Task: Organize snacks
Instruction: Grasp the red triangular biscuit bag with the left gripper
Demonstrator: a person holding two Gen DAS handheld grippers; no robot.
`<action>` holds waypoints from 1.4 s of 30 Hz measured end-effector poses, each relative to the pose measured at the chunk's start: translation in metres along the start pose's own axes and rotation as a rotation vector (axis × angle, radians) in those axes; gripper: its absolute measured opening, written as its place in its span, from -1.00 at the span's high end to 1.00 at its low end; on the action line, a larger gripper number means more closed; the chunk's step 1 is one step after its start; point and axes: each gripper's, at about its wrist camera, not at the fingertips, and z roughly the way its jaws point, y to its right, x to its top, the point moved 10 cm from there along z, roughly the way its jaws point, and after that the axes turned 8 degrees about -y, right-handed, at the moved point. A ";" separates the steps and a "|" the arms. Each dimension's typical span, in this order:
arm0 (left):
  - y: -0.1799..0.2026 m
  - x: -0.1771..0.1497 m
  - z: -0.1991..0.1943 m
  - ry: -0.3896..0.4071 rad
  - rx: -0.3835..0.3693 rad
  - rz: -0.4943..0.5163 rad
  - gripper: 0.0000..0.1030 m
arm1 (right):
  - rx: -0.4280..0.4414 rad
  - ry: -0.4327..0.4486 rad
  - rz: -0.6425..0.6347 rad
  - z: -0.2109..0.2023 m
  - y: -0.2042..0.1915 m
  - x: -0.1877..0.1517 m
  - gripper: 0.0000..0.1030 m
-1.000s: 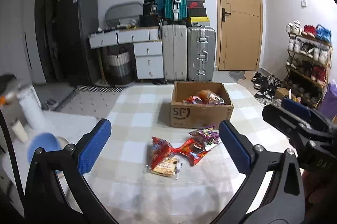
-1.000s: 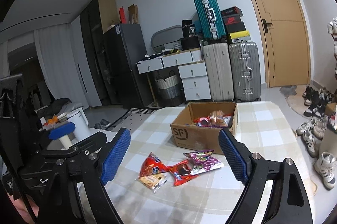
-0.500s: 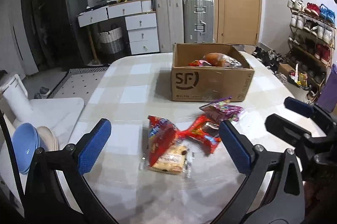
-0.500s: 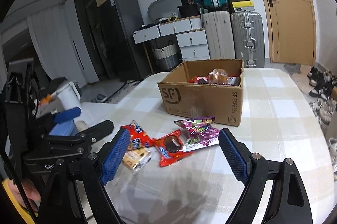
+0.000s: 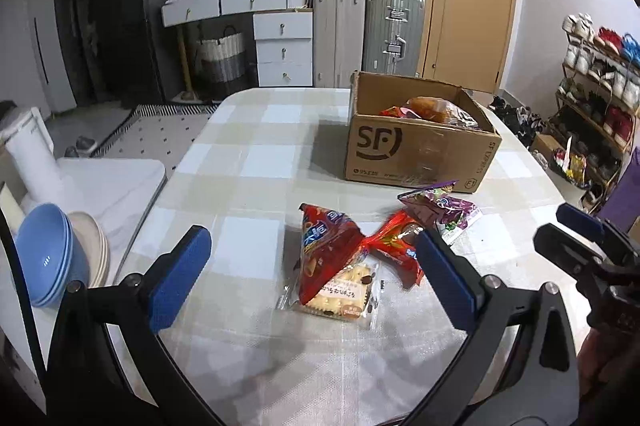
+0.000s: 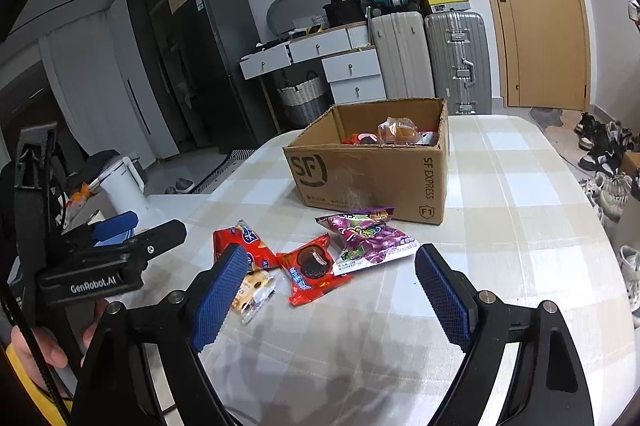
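On the checked tablecloth (image 5: 256, 161) lie several snack packs: a red-and-blue pack (image 5: 326, 246) over a clear biscuit pack (image 5: 340, 300), a red cookie pack (image 5: 396, 246) (image 6: 310, 264), and a purple candy bag (image 5: 444, 209) (image 6: 368, 238). Behind them stands an open cardboard box (image 5: 416, 153) (image 6: 372, 177) holding more snacks. My left gripper (image 5: 314, 274) hovers open just in front of the red and biscuit packs. My right gripper (image 6: 330, 290) is open too, low over the table near the cookie pack. Neither holds anything.
A side table at the left holds stacked bowls (image 5: 48, 258) and a white kettle (image 5: 28, 153). Beyond the table are drawers, suitcases (image 5: 360, 25), a door and a shoe rack (image 5: 600, 93). A hand (image 6: 36, 350) grips the left tool.
Both grippers came down and forward toward the table, tilting lower; the snacks and box now look nearer and larger. Both jaws stayed open, and nothing on the table moved.
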 end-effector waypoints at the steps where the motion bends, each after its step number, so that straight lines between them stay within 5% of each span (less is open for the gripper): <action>1: -0.002 0.000 0.001 -0.002 -0.002 -0.004 -0.98 | 0.000 -0.003 -0.001 0.002 -0.001 0.000 -0.70; 8: -0.024 0.019 0.040 -0.063 -0.029 -0.053 -0.98 | 0.014 -0.083 -0.020 0.027 -0.018 -0.013 -0.70; 16: -0.036 0.023 0.116 -0.262 -0.190 -0.169 -0.97 | 0.021 -0.139 -0.078 0.052 -0.043 -0.026 -0.70; 24: -0.006 0.007 0.157 -0.410 -0.180 -0.079 -0.95 | 0.022 -0.175 -0.091 0.068 -0.049 -0.032 -0.70; 29: -0.003 -0.015 0.173 -0.485 -0.155 -0.052 -0.75 | 0.016 -0.183 -0.079 0.070 -0.043 -0.033 -0.70; 32: 0.001 -0.018 0.173 -0.486 -0.195 -0.054 -0.44 | 0.012 -0.186 -0.063 0.069 -0.039 -0.033 -0.70; 34: 0.002 -0.015 0.171 -0.473 -0.215 -0.048 -0.07 | 0.010 -0.187 -0.055 0.069 -0.037 -0.033 -0.70; 42: -0.005 -0.009 0.156 -0.427 -0.245 -0.064 0.16 | -0.004 -0.184 -0.041 0.066 -0.031 -0.034 -0.70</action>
